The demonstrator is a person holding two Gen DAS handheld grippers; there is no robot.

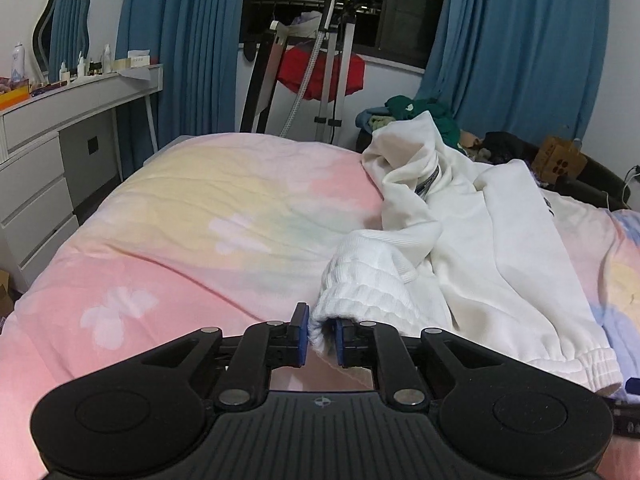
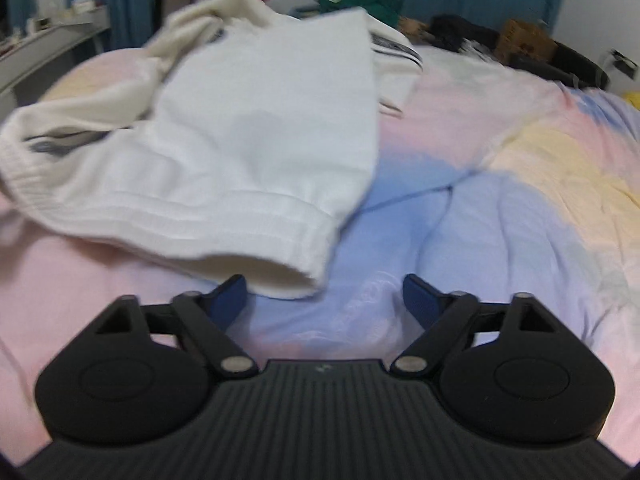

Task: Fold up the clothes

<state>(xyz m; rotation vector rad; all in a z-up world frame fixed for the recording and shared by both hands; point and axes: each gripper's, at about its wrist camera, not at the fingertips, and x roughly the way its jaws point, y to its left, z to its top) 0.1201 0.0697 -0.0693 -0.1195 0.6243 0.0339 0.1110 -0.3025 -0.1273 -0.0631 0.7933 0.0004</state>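
A white sweatshirt (image 1: 472, 232) lies crumpled on the bed's pastel duvet (image 1: 192, 216). My left gripper (image 1: 322, 338) is shut on its ribbed hem or cuff edge (image 1: 360, 296), with the fabric pinched between the blue pads. In the right wrist view the same sweatshirt (image 2: 248, 128) lies ahead and to the left, and its ribbed hem (image 2: 224, 224) hangs just past my left finger. My right gripper (image 2: 324, 300) is open and empty over the duvet (image 2: 500, 208), with the hem corner near its left fingertip. This view is motion-blurred.
A white dresser (image 1: 48, 160) with a mirror and bottles stands left of the bed. A garment steamer and rack (image 1: 332, 60) stand by the window between blue curtains. A pile of dark and green clothes (image 1: 424, 116) and a cardboard box (image 1: 560, 160) lie at the far right.
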